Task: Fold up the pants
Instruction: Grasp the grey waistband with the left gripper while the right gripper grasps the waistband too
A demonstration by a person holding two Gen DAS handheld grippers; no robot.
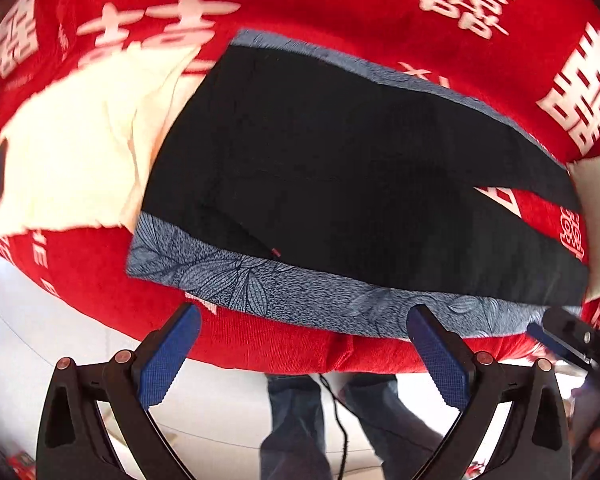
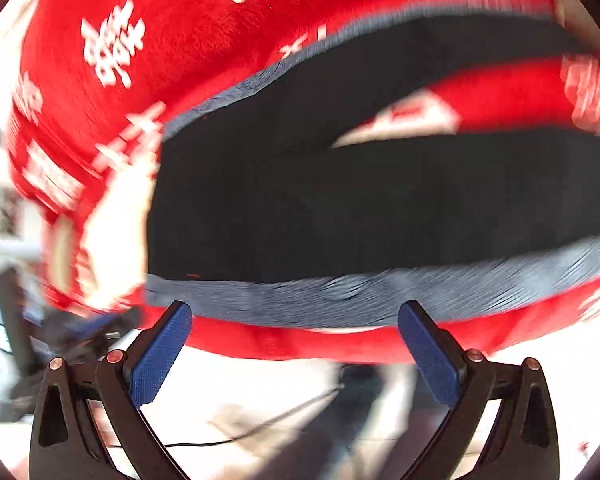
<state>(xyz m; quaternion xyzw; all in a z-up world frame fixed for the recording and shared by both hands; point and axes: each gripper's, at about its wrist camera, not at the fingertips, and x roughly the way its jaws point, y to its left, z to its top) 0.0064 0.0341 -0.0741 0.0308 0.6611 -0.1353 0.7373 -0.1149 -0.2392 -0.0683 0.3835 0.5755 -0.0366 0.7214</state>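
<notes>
black pants (image 1: pixel 340 168) lying flat on blue leaf-print cloth (image 1: pixel 260 284) over red bedspread (image 1: pixel 340 4) | cream garment (image 1: pixel 80 152) lying at left | left gripper (image 1: pixel 304 344) and right gripper (image 2: pixel 296 340) hovering near edge, both gaping wide, holding nothing

We see the right wrist view smeared by motion blur; beside the black pants (image 1: pixel 340 168), a cream cloth (image 1: pixel 72 160) runs out of frame.

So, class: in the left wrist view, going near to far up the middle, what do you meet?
Person's legs → red cloth's hanging edge → blue leaf-print fabric → black pants → red cloth again.
</notes>
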